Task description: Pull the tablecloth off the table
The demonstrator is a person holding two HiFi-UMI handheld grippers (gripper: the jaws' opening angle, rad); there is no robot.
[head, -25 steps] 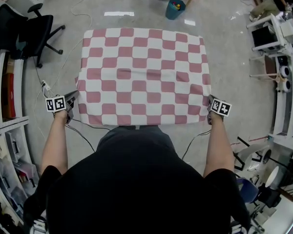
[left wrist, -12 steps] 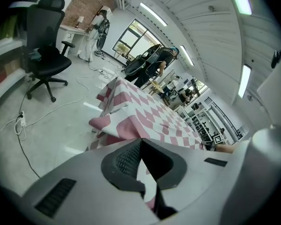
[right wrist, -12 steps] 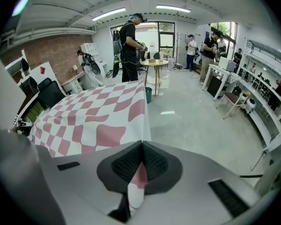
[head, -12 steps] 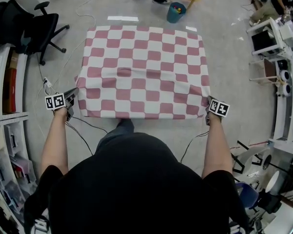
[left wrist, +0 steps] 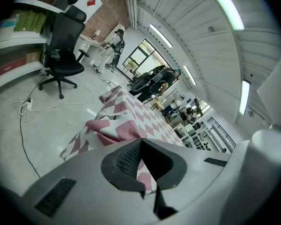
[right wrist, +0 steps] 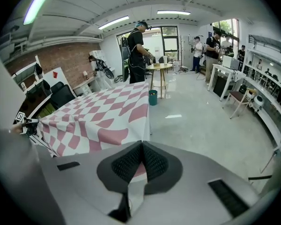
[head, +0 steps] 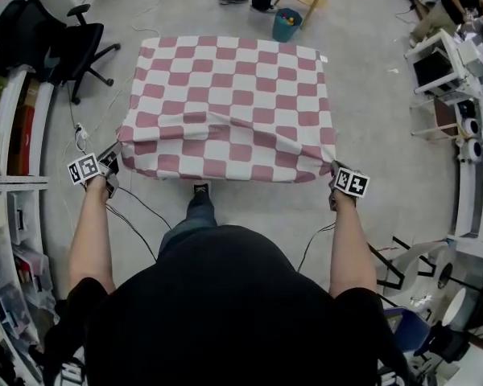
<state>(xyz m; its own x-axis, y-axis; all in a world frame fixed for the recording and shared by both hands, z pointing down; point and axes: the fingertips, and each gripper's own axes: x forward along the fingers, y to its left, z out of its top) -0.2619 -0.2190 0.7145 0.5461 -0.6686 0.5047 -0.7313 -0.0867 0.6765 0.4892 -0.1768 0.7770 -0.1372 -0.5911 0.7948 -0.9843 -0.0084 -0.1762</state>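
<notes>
A red-and-white checked tablecloth (head: pixel 229 107) covers the table, its near edge lifted and stretched between both grippers. My left gripper (head: pixel 111 164) is shut on the near left corner of the tablecloth (left wrist: pixel 122 125). My right gripper (head: pixel 333 177) is shut on the near right corner of the tablecloth (right wrist: pixel 103 121). In both gripper views the cloth runs in between the closed black pads (right wrist: pixel 131 162). The table under the cloth is hidden.
A black office chair (head: pixel 60 47) stands at the left, shelving (head: pixel 8 135) runs along the left wall, and a teal bin (head: pixel 286 24) sits beyond the table. White racks (head: pixel 467 127) line the right side. Cables (head: pixel 133 211) lie on the floor. A person (right wrist: pixel 136 50) stands past the table.
The near edge of the tablecloth has come toward me and lifted off the table's front. Both grippers moved back with it. A leg and shoe now show below the cloth.
</notes>
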